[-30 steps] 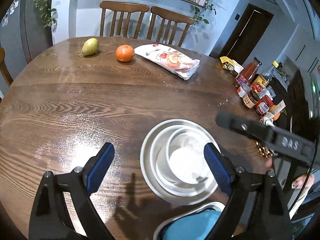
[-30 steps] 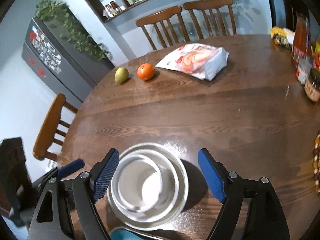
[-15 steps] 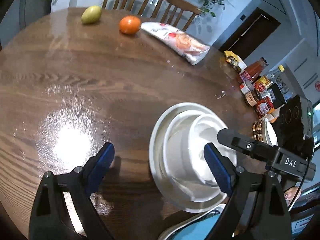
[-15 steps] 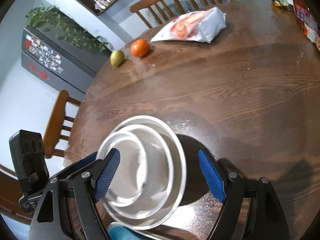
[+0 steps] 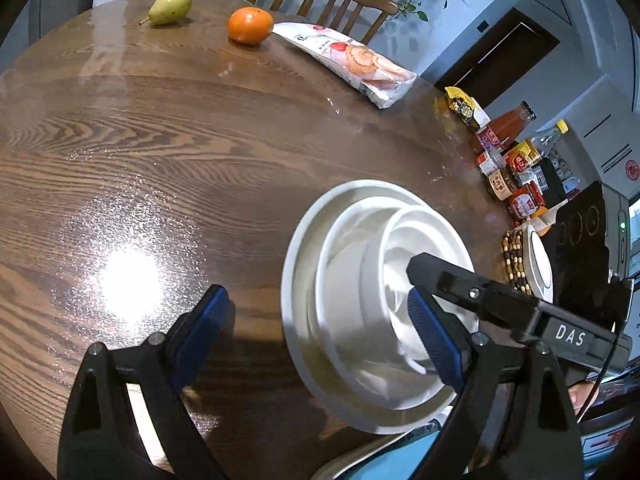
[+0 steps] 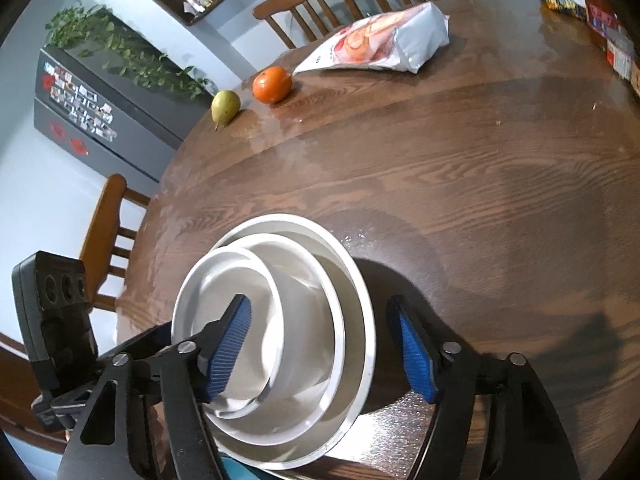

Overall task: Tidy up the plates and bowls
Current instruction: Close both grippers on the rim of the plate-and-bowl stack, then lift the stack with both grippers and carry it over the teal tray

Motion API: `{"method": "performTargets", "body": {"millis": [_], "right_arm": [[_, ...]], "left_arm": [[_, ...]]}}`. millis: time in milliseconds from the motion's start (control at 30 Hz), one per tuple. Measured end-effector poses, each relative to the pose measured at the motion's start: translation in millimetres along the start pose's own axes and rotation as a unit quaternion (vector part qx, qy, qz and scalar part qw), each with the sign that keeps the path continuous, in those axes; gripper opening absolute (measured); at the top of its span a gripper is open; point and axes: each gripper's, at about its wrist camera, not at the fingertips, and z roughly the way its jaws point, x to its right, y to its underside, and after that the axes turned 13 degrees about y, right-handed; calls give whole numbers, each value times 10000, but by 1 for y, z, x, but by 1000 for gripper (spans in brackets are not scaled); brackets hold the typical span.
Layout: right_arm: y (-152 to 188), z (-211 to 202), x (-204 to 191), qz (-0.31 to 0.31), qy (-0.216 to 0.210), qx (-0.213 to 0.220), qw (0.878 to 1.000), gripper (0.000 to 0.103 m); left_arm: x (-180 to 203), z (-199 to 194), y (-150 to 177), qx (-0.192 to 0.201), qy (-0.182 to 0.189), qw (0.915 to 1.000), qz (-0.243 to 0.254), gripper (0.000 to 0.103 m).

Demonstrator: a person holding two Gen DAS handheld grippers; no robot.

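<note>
Bowls (image 6: 280,336), white, nested by size to save room, near desk (image 5: 200,160) edge. Right tool (image 6: 324,348) straddles their rim, jaws just narrowing, not gripping; left tool (image 5: 320,340) wide, empty.

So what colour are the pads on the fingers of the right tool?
Blue, with fine ribbing. The pads on the right tool show best in the right wrist view.

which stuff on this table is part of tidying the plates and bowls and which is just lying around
Part of the job:
- nested white bowls
- blue dish at the near edge

Just lying about:
- pear
- orange
- snack bag
- sauce bottles and jars
- yellow packet
</note>
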Motion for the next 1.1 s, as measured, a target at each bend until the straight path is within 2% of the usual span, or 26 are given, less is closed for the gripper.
{"method": "performTargets", "body": {"millis": [200, 267, 400, 467, 600, 733, 900, 1100], "right_arm": [[2, 6, 1, 55, 36, -80, 9999, 59], [3, 9, 0, 45, 89, -173, 9998, 50], [4, 15, 3, 168, 24, -279, 9995, 47], [5, 16, 3, 215, -49, -289, 9993, 43], [5, 16, 6, 335, -127, -282, 9990, 41], [6, 15, 7, 424, -156, -227, 9987, 40], [7, 14, 9, 548, -133, -113, 9983, 39], [8, 14, 7, 631, -159, -235, 9976, 39]], "left_arm": [[3, 5, 2, -44, 55, 10000, 58, 89], [3, 10, 2, -83, 37, 9999, 58, 85], [0, 11, 1, -76, 43, 10000, -27, 81], [0, 12, 1, -95, 117, 9999, -55, 73], [-1, 16, 1, -195, 173, 9996, -138, 66], [3, 17, -1, -218, 229, 9993, -178, 50], [2, 18, -2, -234, 184, 9992, -265, 48], [4, 15, 0, -277, 84, 9989, -375, 48]]}}
